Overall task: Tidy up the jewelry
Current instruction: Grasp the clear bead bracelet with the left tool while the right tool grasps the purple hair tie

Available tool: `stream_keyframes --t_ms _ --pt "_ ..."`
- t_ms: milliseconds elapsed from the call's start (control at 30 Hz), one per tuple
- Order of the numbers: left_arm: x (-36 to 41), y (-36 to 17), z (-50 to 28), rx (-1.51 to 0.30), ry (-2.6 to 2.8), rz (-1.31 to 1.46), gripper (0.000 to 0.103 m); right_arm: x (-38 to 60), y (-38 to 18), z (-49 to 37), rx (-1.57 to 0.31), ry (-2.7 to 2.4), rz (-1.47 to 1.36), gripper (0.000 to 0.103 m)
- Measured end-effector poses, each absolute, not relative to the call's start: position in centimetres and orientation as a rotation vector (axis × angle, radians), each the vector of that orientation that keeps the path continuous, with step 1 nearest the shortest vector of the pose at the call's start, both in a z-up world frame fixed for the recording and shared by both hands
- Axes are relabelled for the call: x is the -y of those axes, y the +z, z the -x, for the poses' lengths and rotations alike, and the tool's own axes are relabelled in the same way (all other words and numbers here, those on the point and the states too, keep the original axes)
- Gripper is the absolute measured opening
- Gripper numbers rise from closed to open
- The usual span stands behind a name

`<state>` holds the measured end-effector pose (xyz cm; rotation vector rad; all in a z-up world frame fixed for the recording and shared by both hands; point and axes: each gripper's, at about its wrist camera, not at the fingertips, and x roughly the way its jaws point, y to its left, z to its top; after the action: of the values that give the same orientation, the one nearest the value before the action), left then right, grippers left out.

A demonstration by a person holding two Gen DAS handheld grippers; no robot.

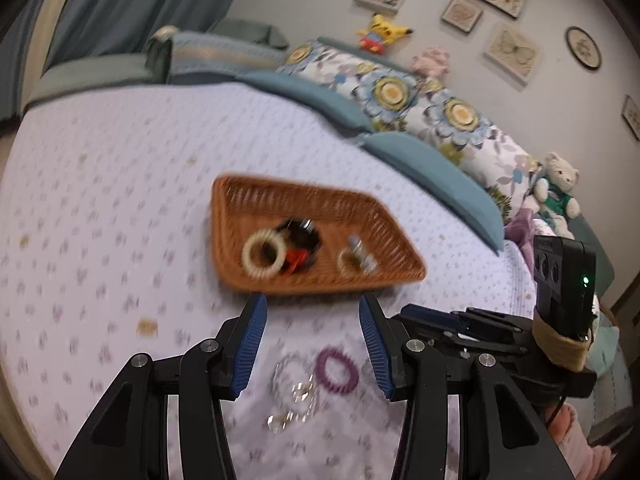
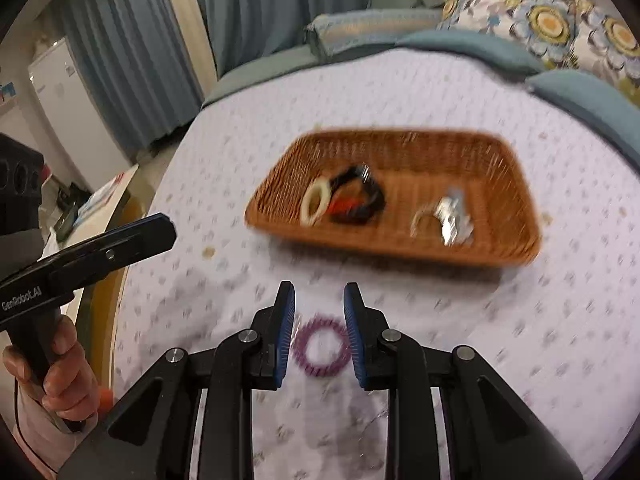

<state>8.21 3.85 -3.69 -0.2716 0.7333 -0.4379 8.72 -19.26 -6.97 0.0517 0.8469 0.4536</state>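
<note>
An orange wicker basket (image 1: 280, 196) (image 2: 400, 148) sits on the lilac bedspread. In it lie a cream ring (image 1: 262, 254) (image 2: 316, 200), a black and red piece (image 1: 300, 240) (image 2: 356, 196) and a silvery piece with a small ring (image 1: 356, 258) (image 2: 448, 216). A purple spiral hair tie (image 1: 336, 370) (image 2: 320, 348) lies on the bedspread in front of the basket, between the open fingers of my right gripper (image 2: 319, 298). Clear bead bracelets (image 1: 294, 392) lie beside it, below my open, empty left gripper (image 1: 312, 312).
Blue and floral pillows (image 1: 424, 100) line the far side of the bed. Stuffed toys (image 1: 558, 184) sit at the right. My right gripper's body (image 1: 480, 332) is close at the left gripper's right. A desk edge (image 2: 104, 200) and curtains are to the left.
</note>
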Motion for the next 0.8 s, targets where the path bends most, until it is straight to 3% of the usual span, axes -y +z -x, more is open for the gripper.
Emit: stream_keyframes --t_ms 267,533,633,800 --pt "-3.7 -10.2 -9.8 -0.889 -0.411 0.267 0.049 19.5 -12.3 -10.2 -0.946 0.415 -0.029 0.028" --pt "-1.1 -11.9 -10.2 -0.943 -0.381 0.125 0.049 18.4 -13.5 -11.2 -0.96 0.413 0.011 0.028" --pt "-0.5 -12.9 -10.4 -0.989 -0.369 0.077 0.038 18.1 -13.9 -11.5 -0.968 0.408 0.025 0.028" --pt "-0.1 -13.6 -10.7 -1.002 -0.348 0.037 0.034 17.4 -14.4 -11.9 -0.977 0.408 0.043 0.028"
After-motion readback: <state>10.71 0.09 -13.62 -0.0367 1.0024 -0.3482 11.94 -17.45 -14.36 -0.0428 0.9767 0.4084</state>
